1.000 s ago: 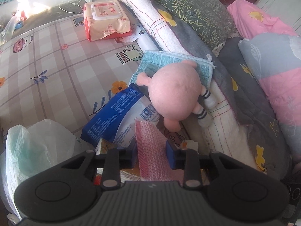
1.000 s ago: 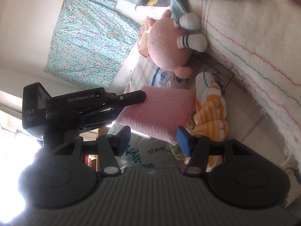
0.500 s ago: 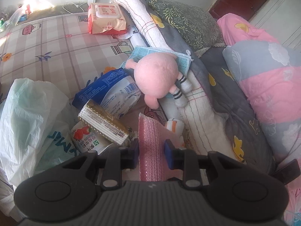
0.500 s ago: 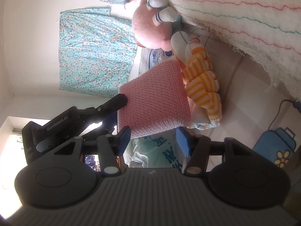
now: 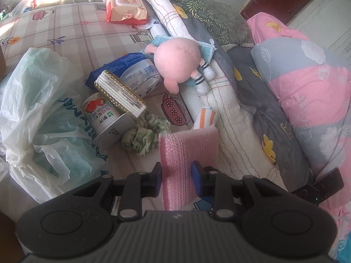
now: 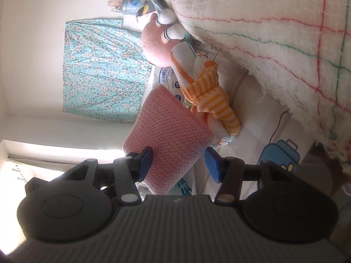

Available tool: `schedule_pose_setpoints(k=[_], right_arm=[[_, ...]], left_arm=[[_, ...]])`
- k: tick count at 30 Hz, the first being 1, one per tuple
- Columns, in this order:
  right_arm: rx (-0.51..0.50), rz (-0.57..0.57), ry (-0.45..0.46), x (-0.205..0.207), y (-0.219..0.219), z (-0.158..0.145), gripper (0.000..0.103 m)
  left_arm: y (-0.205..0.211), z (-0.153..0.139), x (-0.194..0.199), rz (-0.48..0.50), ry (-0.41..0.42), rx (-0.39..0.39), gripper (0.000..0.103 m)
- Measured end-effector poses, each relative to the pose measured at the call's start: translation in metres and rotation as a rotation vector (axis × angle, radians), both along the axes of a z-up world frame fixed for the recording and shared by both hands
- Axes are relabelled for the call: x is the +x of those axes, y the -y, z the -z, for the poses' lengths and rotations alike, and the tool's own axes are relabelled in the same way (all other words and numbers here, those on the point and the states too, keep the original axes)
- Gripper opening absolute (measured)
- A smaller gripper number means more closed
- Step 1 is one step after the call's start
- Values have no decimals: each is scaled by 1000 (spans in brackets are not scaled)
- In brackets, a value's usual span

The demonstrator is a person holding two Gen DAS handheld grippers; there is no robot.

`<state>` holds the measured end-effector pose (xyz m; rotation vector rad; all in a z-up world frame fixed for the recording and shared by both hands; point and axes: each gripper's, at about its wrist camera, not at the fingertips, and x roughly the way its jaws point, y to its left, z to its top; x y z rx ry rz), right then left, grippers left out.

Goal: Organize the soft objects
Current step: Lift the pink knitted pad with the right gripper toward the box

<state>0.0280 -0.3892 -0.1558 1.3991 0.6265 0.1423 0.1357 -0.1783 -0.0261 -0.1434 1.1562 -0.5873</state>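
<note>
Pink sponge (image 5: 186, 153), light and squashy, pinched at its near end in the left claw (image 5: 176, 173) above the bed (image 5: 65, 32); right claw (image 6: 178, 164) closing, pads not yet pressing it.

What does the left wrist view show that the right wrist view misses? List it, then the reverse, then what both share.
Only the left wrist view: the white plastic bag, the strawberry can, the green scrunchie and the wipes pack.

Only the right wrist view: the floral curtain and the right gripper, its fingers closing, one pad not yet touching the sponge.

Both: the pink sponge held by the left gripper, the pink plush toy, the orange striped cloth and the white blanket.
</note>
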Motion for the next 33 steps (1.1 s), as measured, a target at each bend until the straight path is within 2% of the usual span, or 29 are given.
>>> schedule_pose_setpoints(k=[5, 6, 8, 13, 15, 18, 21, 24, 29, 33], right_arm=[[-25, -2, -1, -1, 0, -1, 51], [-34, -1, -6, -1, 1, -1, 51], [-32, 2, -12, 0, 2, 0, 51], [-14, -10, -14, 2, 0, 4, 50], [16, -24, -5, 4, -2, 5, 50], [27, -46, -3, 9, -7, 4, 51], [26, -62, -18, 11, -11, 8, 51], [26, -70, -34, 13, -13, 12, 51], [40, -72, -31, 15, -14, 13, 51], [52, -67, -18, 17, -15, 10, 52]], left_arm=[[-2, -5, -10, 49, 34, 50, 35], [-3, -8, -13, 58, 56, 63, 35], [-4, -16, -17, 84, 114, 84, 45], [4, -27, -28, 163, 272, 202, 49], [9, -22, -31, 204, 266, 236, 49], [10, -6, -34, 244, 201, 268, 49], [6, 2, -38, 258, 180, 273, 48], [1, -4, -42, 259, 232, 276, 48], [6, -11, -29, 276, 332, 299, 59], [13, -3, -3, 304, 313, 320, 60]])
